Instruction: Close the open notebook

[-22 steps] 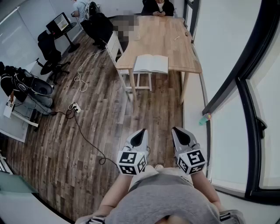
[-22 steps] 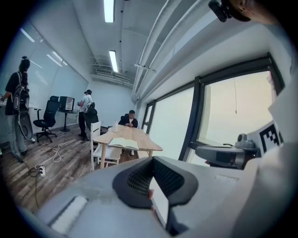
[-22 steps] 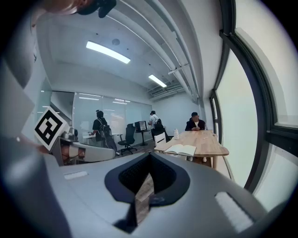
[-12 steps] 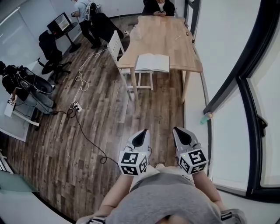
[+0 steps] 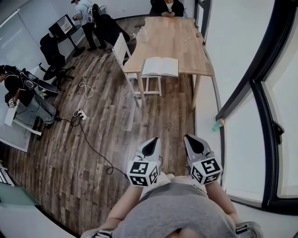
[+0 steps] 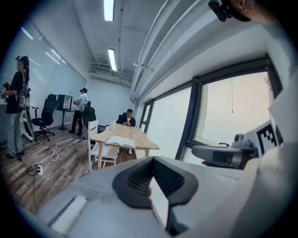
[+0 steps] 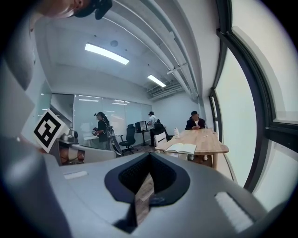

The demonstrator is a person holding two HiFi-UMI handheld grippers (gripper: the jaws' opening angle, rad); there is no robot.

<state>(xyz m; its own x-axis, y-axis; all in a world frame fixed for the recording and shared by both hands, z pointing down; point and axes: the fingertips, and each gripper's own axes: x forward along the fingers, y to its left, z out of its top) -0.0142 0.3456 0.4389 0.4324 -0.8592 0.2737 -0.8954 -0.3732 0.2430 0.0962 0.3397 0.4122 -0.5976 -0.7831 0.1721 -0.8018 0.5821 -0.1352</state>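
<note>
We could not see the hands behind the marker cubes of the left gripper (image 5: 153, 139) and the right gripper (image 5: 186, 137) in the head view. The bottom edge cut off the torso (image 5: 172, 209) of the person holding them. The notebook (image 5: 160, 66) lay too far off for us to read anything on its pages, in any view. The top edge cropped the seated person (image 5: 167, 6) at the far end of the table (image 5: 172, 46). A small item (image 5: 187, 40) on that table was too tiny for us to name. So was the greenish thing (image 5: 217, 124) by the window.
</note>
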